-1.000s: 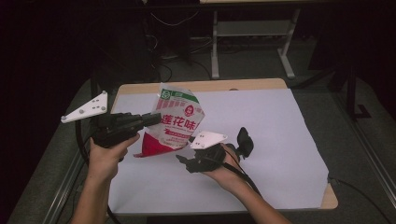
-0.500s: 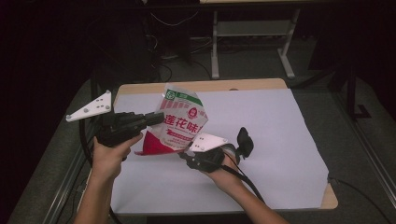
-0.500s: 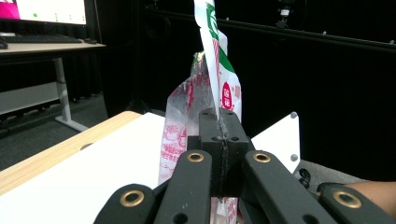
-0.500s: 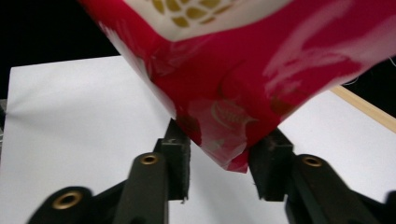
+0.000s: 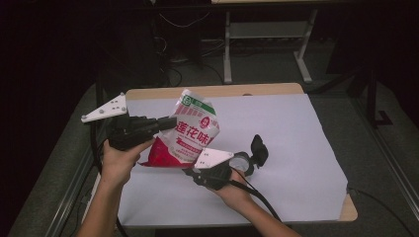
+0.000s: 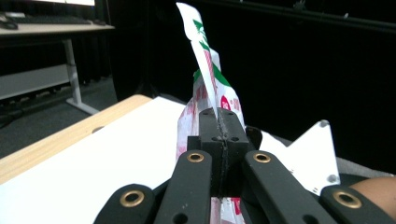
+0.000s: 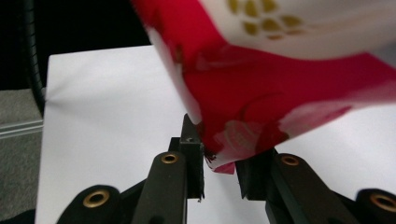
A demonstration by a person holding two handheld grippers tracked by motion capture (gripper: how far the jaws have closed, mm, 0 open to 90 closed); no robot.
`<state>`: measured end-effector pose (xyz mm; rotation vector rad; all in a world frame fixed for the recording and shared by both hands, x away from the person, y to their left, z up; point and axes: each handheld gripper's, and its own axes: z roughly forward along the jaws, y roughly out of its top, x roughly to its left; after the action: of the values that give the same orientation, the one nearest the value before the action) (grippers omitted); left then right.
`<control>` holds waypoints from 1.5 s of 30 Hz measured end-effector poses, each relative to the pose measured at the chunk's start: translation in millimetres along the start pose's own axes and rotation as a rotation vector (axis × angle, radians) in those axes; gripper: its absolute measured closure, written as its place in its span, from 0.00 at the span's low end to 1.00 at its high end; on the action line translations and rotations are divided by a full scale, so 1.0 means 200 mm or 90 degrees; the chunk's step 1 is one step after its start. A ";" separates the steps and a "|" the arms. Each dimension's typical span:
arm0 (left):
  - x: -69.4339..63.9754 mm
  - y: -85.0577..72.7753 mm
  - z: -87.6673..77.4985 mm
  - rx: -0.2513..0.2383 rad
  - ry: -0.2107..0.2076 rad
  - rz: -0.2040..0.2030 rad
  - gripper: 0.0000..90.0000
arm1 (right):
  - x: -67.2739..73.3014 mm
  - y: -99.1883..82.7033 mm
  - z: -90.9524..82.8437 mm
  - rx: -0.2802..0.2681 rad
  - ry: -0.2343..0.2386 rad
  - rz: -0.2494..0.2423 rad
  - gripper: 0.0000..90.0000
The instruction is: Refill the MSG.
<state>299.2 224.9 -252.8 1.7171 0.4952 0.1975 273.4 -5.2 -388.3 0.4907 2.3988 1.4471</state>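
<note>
Since a second ago the red and white bag (image 5: 190, 133) has been lifted a little higher and tipped more upright above the white sheet (image 5: 296, 143) covering the table (image 5: 212, 91). At the left, the left gripper (image 5: 168, 123) has its jaws pressed together on the bag's side edge, holding it aloft. Lower and to the right, the right gripper (image 7: 219, 170) has its jaws spread, the bag's bottom corner hanging between them. Behind the table stands a desk frame (image 5: 267, 29), with cables on the floor.
</note>
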 end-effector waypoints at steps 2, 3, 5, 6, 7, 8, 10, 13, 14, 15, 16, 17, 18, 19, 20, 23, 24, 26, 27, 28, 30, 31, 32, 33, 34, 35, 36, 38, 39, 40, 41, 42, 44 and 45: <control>0.00 0.01 0.02 0.015 0.000 0.001 1.00 | 0.02 -0.01 0.00 0.001 0.004 -0.003 0.83; 0.00 0.01 0.03 0.020 0.000 0.000 1.00 | 0.02 -0.01 0.01 -0.001 0.006 -0.009 0.84; 0.01 0.03 0.05 0.033 0.000 0.001 1.00 | 0.03 -0.01 0.00 0.001 0.011 -0.011 0.84; 0.01 0.03 0.06 0.037 0.000 0.000 1.00 | 0.04 -0.01 0.00 -0.003 0.016 -0.011 0.84; 0.00 0.04 0.07 0.044 0.003 0.000 1.00 | 0.04 -0.01 0.00 -0.006 0.016 -0.017 0.84; 0.00 0.05 0.08 0.054 0.002 0.002 1.00 | 0.05 -0.01 0.00 -0.008 0.019 -0.021 0.84; 0.00 0.06 0.10 0.068 0.004 0.009 1.00 | 0.06 -0.02 0.00 -0.011 0.019 -0.022 0.84; 0.00 0.08 0.14 0.093 0.003 0.011 1.00 | 0.06 -0.02 0.00 -0.010 0.026 -0.024 0.84; 0.00 0.08 0.15 0.102 0.000 0.014 1.00 | 0.06 -0.02 0.00 -0.010 0.027 -0.028 0.85; 0.01 0.09 0.16 0.111 -0.003 0.016 1.00 | 0.07 -0.02 0.00 -0.010 0.029 -0.030 0.85; 0.01 0.09 0.17 0.118 -0.008 0.016 1.00 | 0.07 -0.02 0.00 -0.010 0.030 -0.032 0.85; 0.01 0.10 0.18 0.125 -0.011 0.017 1.00 | 0.08 -0.02 0.00 -0.008 0.028 -0.037 0.85; 0.01 0.10 0.19 0.134 -0.014 0.023 1.00 | 0.08 -0.02 0.00 -0.008 0.024 -0.042 0.85; 0.01 0.11 0.20 0.140 -0.015 0.024 1.00 | 0.09 -0.02 0.00 -0.008 0.024 -0.045 0.85; 0.01 0.11 0.21 0.147 -0.016 0.027 1.00 | 0.09 -0.02 0.00 -0.008 0.026 -0.045 0.85; 0.01 0.12 0.23 0.165 -0.019 0.032 1.00 | 0.10 -0.01 0.00 -0.009 0.027 -0.048 0.85; 0.00 0.13 0.24 0.173 -0.019 0.035 1.00 | 0.11 -0.01 0.00 -0.010 0.031 -0.051 0.85; 0.00 0.13 0.26 0.183 -0.023 0.038 1.00 | 0.12 -0.01 0.00 -0.008 0.031 -0.047 0.85; 0.00 0.14 0.27 0.190 -0.024 0.041 1.00 | 0.12 -0.01 0.00 -0.010 0.031 -0.049 0.85; -0.01 0.14 0.28 0.196 -0.025 0.043 1.00 | 0.12 -0.01 0.00 -0.010 0.032 -0.048 0.85; -0.02 0.14 0.31 0.209 -0.025 0.048 1.00 | 0.12 -0.01 0.00 -0.009 0.031 -0.046 0.85; -0.02 0.15 0.32 0.216 -0.026 0.053 1.00 | 0.12 -0.01 0.00 -0.009 0.032 -0.045 0.85; -0.02 0.15 0.33 0.221 -0.027 0.057 1.00 | 0.12 -0.02 0.00 -0.009 0.034 -0.044 0.85; -0.03 0.15 0.34 0.222 -0.029 0.056 1.00 | 0.12 -0.02 0.00 -0.010 0.033 -0.046 0.85; -0.03 0.15 0.35 0.223 -0.033 0.056 1.00 | 0.12 -0.02 0.00 -0.012 0.033 -0.045 0.85; -0.03 0.15 0.36 0.223 -0.041 0.057 1.00 | 0.12 -0.02 0.00 -0.015 0.035 -0.040 0.85; -0.03 0.16 0.37 0.231 -0.043 0.062 1.00 | 0.13 -0.01 -0.01 -0.020 0.033 -0.040 0.85; -0.04 0.16 0.39 0.235 -0.045 0.069 1.00 | 0.13 -0.01 -0.01 -0.018 0.025 -0.040 0.85; -0.04 0.16 0.40 0.233 -0.048 0.065 1.00 | 0.13 -0.02 -0.01 -0.018 0.022 -0.035 0.85; -0.04 0.16 0.41 0.237 -0.049 0.068 1.00 | 0.12 -0.02 -0.01 -0.016 0.018 -0.031 0.85; -0.05 0.16 0.42 0.241 -0.051 0.067 1.00 | 0.12 -0.03 -0.01 -0.016 0.018 -0.031 0.85; -0.05 0.16 0.43 0.243 -0.054 0.067 1.00 | 0.12 -0.03 -0.01 -0.015 0.017 -0.030 0.85; -0.05 0.16 0.45 0.251 -0.061 0.071 1.00 | 0.12 -0.03 -0.01 -0.009 0.010 -0.029 0.85; -0.05 0.15 0.46 0.252 -0.066 0.070 1.00 | 0.12 -0.03 -0.02 -0.005 0.008 -0.030 0.85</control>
<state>333.8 135.0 -241.2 2.1315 0.3789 0.0909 249.1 0.6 -393.9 0.4228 2.3969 1.4427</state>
